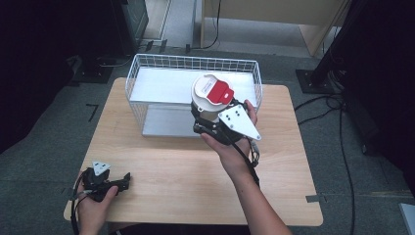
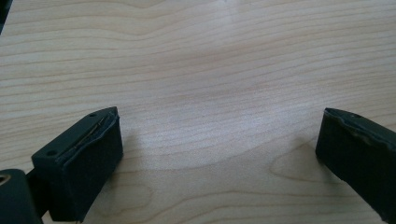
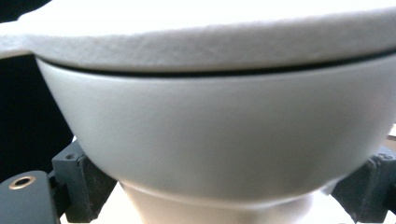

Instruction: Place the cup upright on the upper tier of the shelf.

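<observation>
A white cup-shaped container [image 1: 209, 100] with a white lid and a red label on top is held up in the air, in front of the wire basket [image 1: 147, 66]. My right gripper [image 1: 208, 122] is shut on its narrow lower body. In the right gripper view the container's white wall [image 3: 224, 140] bulges close above the two black jaws, under the lid's rim. My left gripper [image 1: 126, 180] lies low at the table's front left corner, held by a hand. In the left gripper view its fingers [image 2: 81, 163] stand wide apart over bare wood, with nothing between them.
The white wire basket stands at the back of the wooden table [image 1: 171, 166] with a flat white sheet inside. Dark stands and cables [image 1: 337, 107] sit on the grey floor to the right. Black equipment fills the back left corner.
</observation>
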A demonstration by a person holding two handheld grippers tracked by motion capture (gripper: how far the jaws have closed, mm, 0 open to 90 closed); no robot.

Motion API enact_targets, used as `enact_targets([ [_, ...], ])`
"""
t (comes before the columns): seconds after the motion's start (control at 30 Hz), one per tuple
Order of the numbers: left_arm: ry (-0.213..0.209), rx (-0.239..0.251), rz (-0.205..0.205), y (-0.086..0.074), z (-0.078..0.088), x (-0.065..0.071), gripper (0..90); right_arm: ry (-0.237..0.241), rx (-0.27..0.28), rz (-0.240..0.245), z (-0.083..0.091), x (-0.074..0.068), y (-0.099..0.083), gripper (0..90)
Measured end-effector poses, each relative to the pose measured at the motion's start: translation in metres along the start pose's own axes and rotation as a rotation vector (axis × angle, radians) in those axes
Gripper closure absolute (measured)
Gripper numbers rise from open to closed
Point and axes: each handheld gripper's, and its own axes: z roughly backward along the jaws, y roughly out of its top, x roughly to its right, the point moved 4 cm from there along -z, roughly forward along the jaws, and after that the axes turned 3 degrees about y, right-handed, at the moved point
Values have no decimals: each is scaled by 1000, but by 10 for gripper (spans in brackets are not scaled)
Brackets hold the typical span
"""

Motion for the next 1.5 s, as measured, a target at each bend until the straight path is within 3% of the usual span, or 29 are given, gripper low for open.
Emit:
enact_targets([
  [0.3, 0, 0, 0, 0, 0, 0, 9, -27, -5, 33, -27, 14, 11, 87],
  [0.6, 0, 1, 0, 0, 0, 0, 9, -56, -51, 64, -60, 28, 5, 87],
  [1.13, 0, 1, 1, 0, 0, 0, 9, -94, -132, 15, -97, 49, -12, 87],
  [1.5, 0, 1, 1, 0, 0, 0, 9, -118, -168, -26, -108, 62, -18, 87],
])
